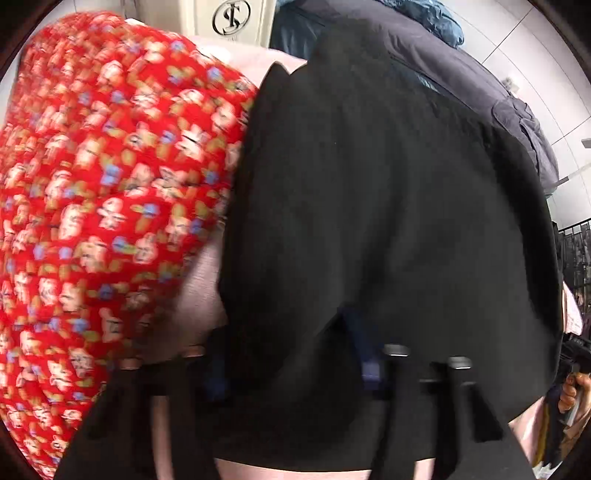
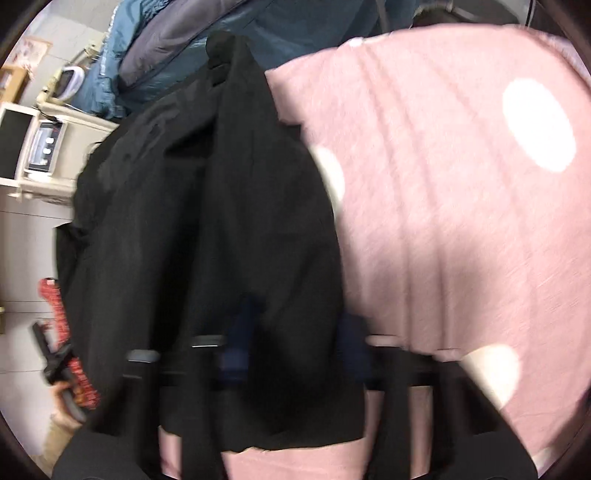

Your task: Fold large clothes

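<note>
- Tool on the left (image 1: pixel 291 373) and tool on the right (image 2: pixel 295 347) both sit at the near hem of the black garment (image 1: pixel 369 203), low in their frames. The dark cloth lies over and between the fingers of each. Blur hides the pads, so we cannot tell whether either tool is clenched on the hem or merely resting open around it.
- We see the black garment filling the middle of both views. It stretches from the fingers to the upper part of the frame. We judge it is spread long so that a hem-to-collar fold can start from the two near corners.
- Under it lies a pink sheet with white dots (image 2: pixel 443 221), bare across the right of the right wrist view. We take this as the surface that carries the fold.
- A red flowered quilt (image 1: pixel 110 184) bulges along the left of the left wrist view. It is just beside the garment's edge and could crowd that side.
- Blue padded clothing (image 2: pixel 184 44) is heaped at the top, beyond the collar end. It probably waits its turn.
- A cream cabinet (image 1: pixel 229 18) stands at the top edge.
</note>
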{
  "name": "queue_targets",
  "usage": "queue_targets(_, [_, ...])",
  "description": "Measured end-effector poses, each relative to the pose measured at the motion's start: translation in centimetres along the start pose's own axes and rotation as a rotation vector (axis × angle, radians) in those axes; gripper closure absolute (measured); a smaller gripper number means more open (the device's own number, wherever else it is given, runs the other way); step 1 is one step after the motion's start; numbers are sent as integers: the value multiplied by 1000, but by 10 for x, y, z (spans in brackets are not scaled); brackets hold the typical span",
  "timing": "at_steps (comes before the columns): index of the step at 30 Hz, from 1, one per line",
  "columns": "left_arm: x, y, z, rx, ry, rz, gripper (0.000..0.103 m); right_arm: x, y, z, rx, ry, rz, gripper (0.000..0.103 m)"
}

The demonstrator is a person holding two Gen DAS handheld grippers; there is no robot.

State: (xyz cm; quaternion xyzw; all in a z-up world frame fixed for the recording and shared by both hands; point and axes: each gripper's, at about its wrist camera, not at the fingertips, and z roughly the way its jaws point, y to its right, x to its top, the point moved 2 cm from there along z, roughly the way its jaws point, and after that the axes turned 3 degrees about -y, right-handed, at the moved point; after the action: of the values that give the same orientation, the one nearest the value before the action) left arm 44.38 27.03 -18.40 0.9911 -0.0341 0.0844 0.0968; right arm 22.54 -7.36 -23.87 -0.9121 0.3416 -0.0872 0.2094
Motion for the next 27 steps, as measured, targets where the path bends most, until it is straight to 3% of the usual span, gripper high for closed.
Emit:
queue_targets(1, [6,3,-3,-4,4,22,89,1,-4,-4,-10,10,-18,95])
queue_targets(3, [18,5,-16,28,26,57,95,10,-10,-24,-6,62,-40,99])
queue_targets(6, [37,-6,-30,41,44,51,95,28,-4,-55,-7,150,-14,100])
queue_targets(8, [42,-19,-23,9,11,-12,95,31,0,-55,-8,141,3,100])
queue_targets(10, [43,-26,-5,10,-57,-87,84,29,1,-35,-86,61,-15,100])
queue_targets(12, [42,-22,1,50,-54,-108,80,22,-7,-19,-187,22,-69,99])
queue_targets(13, [43,-20,0,56,-47,-107,76,19,-11,-16,-209,24,-81,93])
queue_targets(14, [42,-16,-5,59,-36,-104,71,16,-14,-19,-218,40,-82,83])
queue_targets(15, [41,-13,-10,50,-23,-98,58,13,-17,-26,-220,76,-88,72])
queue_targets(16, [39,-13,-17,41,-1,-90,45,12,-20,-34,-236,128,-101,50])
queue_targets(17, [36,-13,-32,63,59,-84,39,12,-26,-46,-275,203,-126,38])
queue_targets(19, [34,-12,-53,77,137,-84,23,19,-41,-61,-287,277,-180,38])
queue_targets(20, [31,-11,-66,92,183,-83,20,26,-47,-64,-269,286,-201,38])
queue_targets(23, [19,-1,-87,93,236,-47,19,51,-105,-46,-195,226,-369,38])
queue_targets(27, [-9,34,-87,94,215,36,19,72,-198,0,-217,145,-694,38])
